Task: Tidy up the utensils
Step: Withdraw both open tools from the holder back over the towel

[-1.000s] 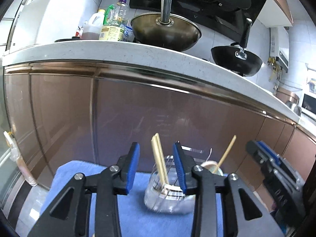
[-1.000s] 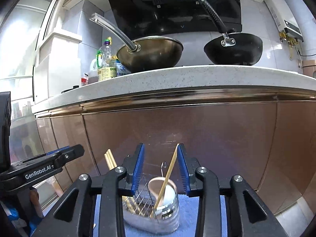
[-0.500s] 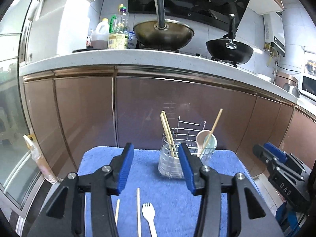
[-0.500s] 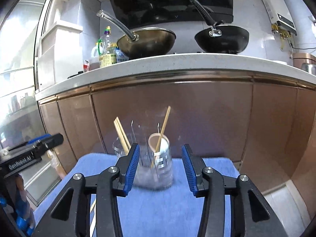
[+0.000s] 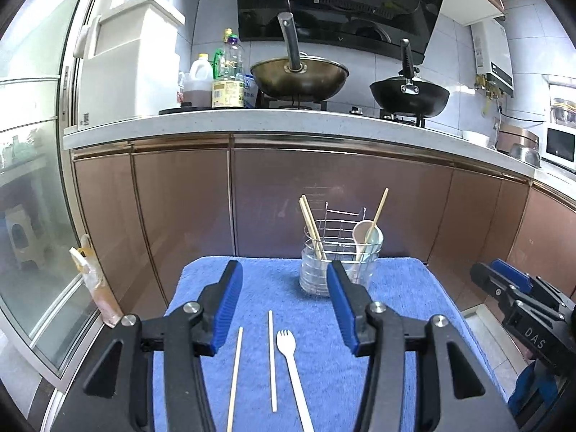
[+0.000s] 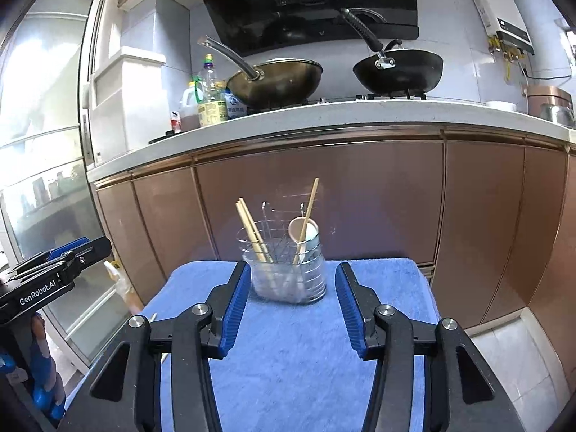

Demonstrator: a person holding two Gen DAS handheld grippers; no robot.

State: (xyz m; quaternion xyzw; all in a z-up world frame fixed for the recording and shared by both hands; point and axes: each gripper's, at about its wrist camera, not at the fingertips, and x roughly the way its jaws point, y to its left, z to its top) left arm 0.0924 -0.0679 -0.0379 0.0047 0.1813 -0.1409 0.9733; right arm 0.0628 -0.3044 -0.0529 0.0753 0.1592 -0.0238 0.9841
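Note:
A clear utensil holder (image 5: 338, 270) (image 6: 288, 273) stands at the far side of a blue towel (image 5: 396, 288) (image 6: 288, 360). It holds a pair of chopsticks (image 5: 311, 223), a pale spoon (image 5: 365, 237) and one more chopstick (image 5: 378, 212). Nearer me on the towel lie two loose chopsticks (image 5: 235, 370) (image 5: 271, 356) and a white fork (image 5: 291, 363). My left gripper (image 5: 282, 268) hovers open above them with nothing between its jaws. Facing the holder from a short way back, my right gripper (image 6: 292, 273) has its jaws opening, and they are empty.
Brown cabinet doors (image 5: 324, 198) rise right behind the towel under a white counter (image 5: 288, 122) with two woks and bottles. A glass door (image 5: 32, 216) is at the left. Tiled floor (image 6: 522, 360) shows at the right of the towel.
Both grippers have drawn back from the holder and their jaws have widened. The chopsticks they stood around stay in the holder. The loose chopsticks and fork have come into the left view.

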